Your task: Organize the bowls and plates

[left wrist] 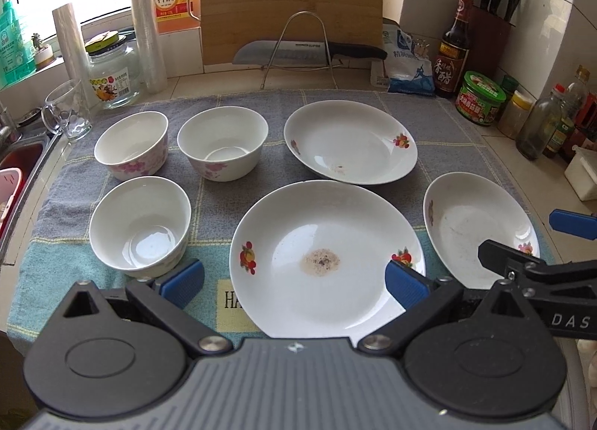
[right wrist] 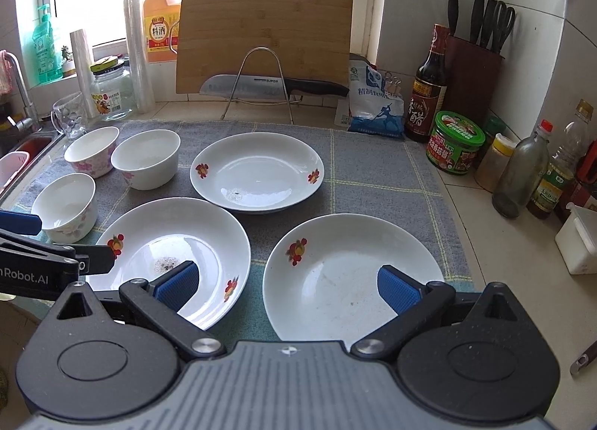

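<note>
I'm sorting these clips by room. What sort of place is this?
Most likely a home kitchen counter: a knife block in the corner, a cutting board leaning by the window with a knife racked before it, and a sink beside the counter.

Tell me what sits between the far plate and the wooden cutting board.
Between the far plate and the cutting board stands a wire rack holding a kitchen knife, then bare grey cloth. The right wrist view shows it best.

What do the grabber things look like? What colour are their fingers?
Both look alike. The left gripper and the right gripper have black angular arms with silver bolts, round black side housings and a ribbed grey body. Their fingertips carry blue ridged pads. White lettering marks the side of each. No cables, hands or sleeves show.
</note>
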A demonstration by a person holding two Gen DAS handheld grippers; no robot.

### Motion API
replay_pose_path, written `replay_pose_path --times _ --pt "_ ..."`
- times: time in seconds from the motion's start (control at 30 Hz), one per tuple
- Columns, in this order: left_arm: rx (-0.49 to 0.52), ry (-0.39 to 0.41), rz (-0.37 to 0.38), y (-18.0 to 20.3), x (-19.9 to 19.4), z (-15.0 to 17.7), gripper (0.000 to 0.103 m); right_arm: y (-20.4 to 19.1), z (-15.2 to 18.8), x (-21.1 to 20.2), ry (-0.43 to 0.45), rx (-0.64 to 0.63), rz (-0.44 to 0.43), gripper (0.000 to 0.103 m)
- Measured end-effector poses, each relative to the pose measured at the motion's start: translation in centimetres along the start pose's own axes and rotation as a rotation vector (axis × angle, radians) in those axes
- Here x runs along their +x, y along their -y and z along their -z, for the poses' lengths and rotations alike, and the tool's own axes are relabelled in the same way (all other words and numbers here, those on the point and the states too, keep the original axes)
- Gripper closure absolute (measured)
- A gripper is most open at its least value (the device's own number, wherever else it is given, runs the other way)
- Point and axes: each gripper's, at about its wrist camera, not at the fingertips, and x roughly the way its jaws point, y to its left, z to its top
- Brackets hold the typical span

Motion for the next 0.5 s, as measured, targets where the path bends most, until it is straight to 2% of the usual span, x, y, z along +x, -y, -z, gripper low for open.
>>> replay_pose_path --times 0.17,0.3,0.5 --pt "0.0 0.025 0.027 1.3 0.4 -0.6 0.001 3.4 1.4 -0.2 0.025 -0.01 0.002 0.0" --pt "0.008 0.024 0.047 2.2 1.0 -1.2 0.001 5.4 3.8 0.4 -0.011 -0.015 -0.031 0.0" --pt "0.021 0.08 0.084 4.1 1.6 -1.7 0.001 7.0 6.8 2.1 -0.061 -0.037 -0.078 0.0"
